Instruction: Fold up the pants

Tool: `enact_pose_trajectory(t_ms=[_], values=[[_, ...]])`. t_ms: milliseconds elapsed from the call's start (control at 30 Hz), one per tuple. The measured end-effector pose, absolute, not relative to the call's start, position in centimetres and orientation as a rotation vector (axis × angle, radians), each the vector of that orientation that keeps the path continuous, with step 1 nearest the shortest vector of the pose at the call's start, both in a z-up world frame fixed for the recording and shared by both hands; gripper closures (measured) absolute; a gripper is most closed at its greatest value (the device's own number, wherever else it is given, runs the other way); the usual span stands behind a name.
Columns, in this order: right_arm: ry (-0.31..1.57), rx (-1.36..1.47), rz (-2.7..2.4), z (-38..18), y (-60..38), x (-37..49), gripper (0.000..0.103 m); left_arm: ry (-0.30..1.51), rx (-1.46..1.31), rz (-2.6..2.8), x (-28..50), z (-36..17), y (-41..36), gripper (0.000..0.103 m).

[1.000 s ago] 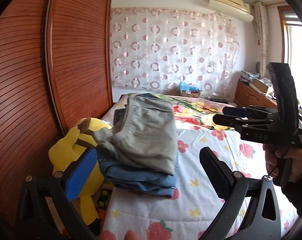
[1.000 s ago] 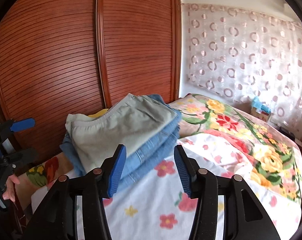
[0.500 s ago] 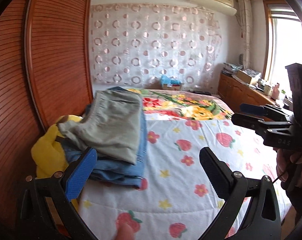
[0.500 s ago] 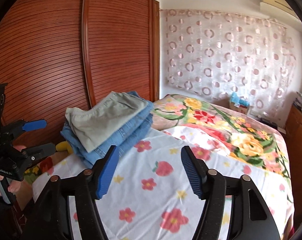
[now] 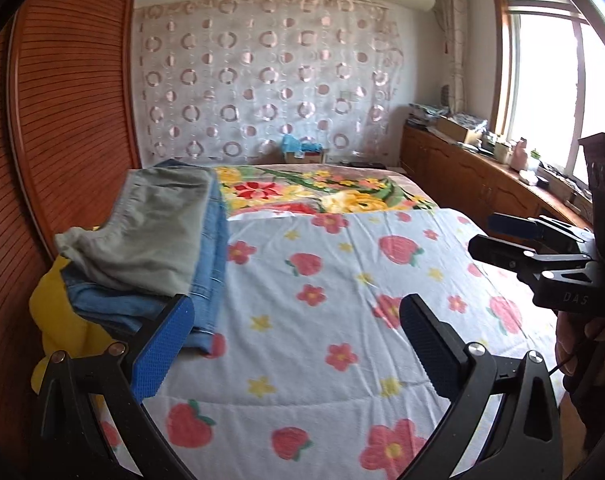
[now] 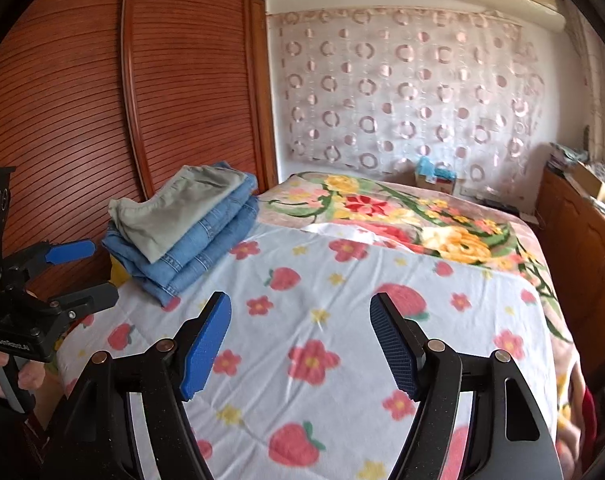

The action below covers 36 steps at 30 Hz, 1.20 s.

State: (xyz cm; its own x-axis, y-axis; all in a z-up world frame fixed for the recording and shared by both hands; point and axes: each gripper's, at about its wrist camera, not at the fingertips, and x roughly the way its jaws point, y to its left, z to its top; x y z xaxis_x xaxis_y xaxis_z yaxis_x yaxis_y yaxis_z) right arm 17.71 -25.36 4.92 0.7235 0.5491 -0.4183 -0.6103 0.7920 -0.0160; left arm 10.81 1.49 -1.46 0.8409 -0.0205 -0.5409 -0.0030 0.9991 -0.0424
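Observation:
A stack of folded pants lies on the bed's left side, grey-green pants [image 5: 154, 232] on top of blue jeans [image 5: 212, 276]. The right wrist view shows the same grey-green pants [image 6: 178, 208] and jeans [image 6: 200, 250] further off. My left gripper [image 5: 296, 304] is open over the blanket, right of the stack, with nothing between its fingers; it also shows at the left edge as the left gripper [image 6: 102, 272]. My right gripper [image 6: 299, 298] hovers above the blanket with its jaws opening and nothing between them. From the left wrist, the right gripper [image 5: 482, 234] appears at the right in a hand.
The bed [image 5: 322, 364] has a strawberry-and-flower blanket, with a floral blanket [image 5: 322, 192] beyond it. A yellow plush toy [image 5: 58, 320] lies under the stack. A wooden wardrobe [image 5: 62, 140] stands close on the left. A cluttered wooden cabinet [image 5: 462, 176] runs along the right under the window.
Both grippers have drawn back and swung right, away from the stack, which now sits further left in both views. The right gripper's jaws have widened.

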Motion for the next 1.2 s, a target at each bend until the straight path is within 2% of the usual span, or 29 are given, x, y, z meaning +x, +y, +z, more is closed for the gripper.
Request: enact_pose_trajectory(t_ms=[133, 267, 767, 1200], values=[[0.406, -0.134, 0.611, 5.1, -26.5, 15.9, 0.021, 0.574, -0.032, -0.032, 10.1, -1.4, -0.2, 0.0], [0.409, -0.116, 0.591, 5.1, -27.5, 14.6, 0.018, 0.574, -0.022, -0.047, 9.3, -0.9, -1.7, 0.0], [0.389, -0.06, 0.467, 5.2, -29.6, 9.0, 0.018, 0.586, -0.012, -0.065, 6.8, -0.4, -4.8, 0.0], [0.344, -0.031, 0.399, 5.8, -30.0, 4.6, 0.015, 0.53, 0.009, -0.076, 5.1, 2.6, -6.3, 0.0]])
